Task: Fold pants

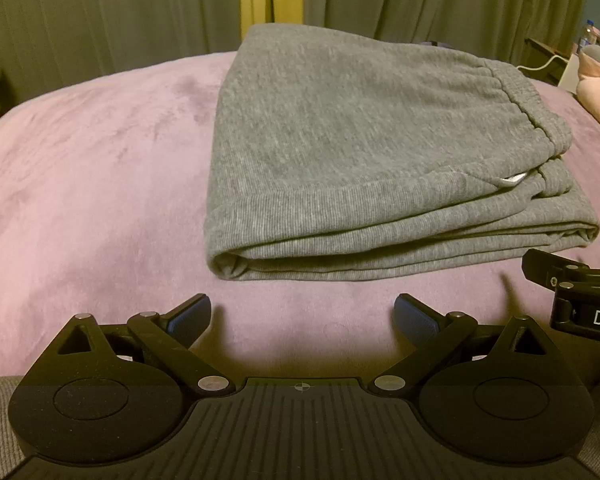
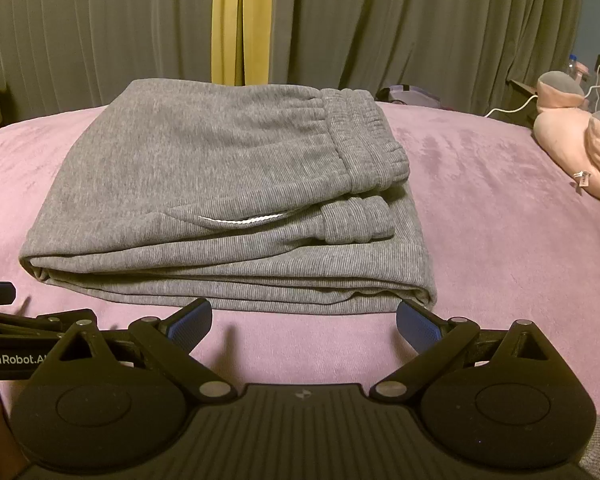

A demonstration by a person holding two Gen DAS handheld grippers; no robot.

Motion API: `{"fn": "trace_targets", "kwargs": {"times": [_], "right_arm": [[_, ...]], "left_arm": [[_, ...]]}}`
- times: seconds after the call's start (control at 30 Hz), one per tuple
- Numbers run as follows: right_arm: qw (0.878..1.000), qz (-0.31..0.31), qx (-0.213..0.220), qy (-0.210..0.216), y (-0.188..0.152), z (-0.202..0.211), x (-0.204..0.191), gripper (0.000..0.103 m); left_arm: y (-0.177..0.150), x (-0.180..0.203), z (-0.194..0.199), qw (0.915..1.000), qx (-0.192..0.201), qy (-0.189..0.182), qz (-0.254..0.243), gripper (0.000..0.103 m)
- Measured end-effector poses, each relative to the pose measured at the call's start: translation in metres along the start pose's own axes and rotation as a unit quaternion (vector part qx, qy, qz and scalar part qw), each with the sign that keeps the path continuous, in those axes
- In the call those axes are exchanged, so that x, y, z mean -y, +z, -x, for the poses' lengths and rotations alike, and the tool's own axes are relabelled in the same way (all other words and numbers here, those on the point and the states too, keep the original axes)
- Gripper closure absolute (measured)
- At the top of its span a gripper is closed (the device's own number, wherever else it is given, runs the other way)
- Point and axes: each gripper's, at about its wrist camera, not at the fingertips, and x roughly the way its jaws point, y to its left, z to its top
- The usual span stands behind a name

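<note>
Pants [image 1: 340, 160], grey and ribbed, are lying folded into a thick stack in the middle of both frames on a purple plush bedspread [image 1: 80, 180], with the layered edges facing the cameras. They are looking soft and limp, fairly bulky for cloth, light, unbreakable and not slippery; I judge the layers would slide apart if only the top one were pinched. A sound hold would be taking the whole stack at the near edge, or at the rounded fold sitting toward the lower left of the stack.

The left gripper [image 1: 302, 312] is sitting wide open and empty at the bottom of its frame, just short of the near edge. The right gripper [image 2: 304, 318] is likewise gaping wide, holding nothing, its blue pads [image 2: 416, 326] nearly touching the stack's edge.

The right wrist view is showing the gathered waistband [image 2: 364, 140], a white drawcord [image 2: 236, 222] and a cuff tucked beneath it clearly, plus a pink plush toy [image 2: 572, 140] at the right edge. The left wrist view is showing more bare bedspread at left.
</note>
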Motion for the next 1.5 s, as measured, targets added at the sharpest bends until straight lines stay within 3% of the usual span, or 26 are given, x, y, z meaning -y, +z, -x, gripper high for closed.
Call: {"fn": "trace_targets", "kwargs": {"times": [1.5], "right_arm": [[1.0, 0.001, -0.001, 0.0, -0.0002, 0.0006, 0.0, 0.004]], "left_arm": [[0.001, 0.0036, 0.0016, 0.9999, 0.0, 0.002, -0.016, 0.002]]}}
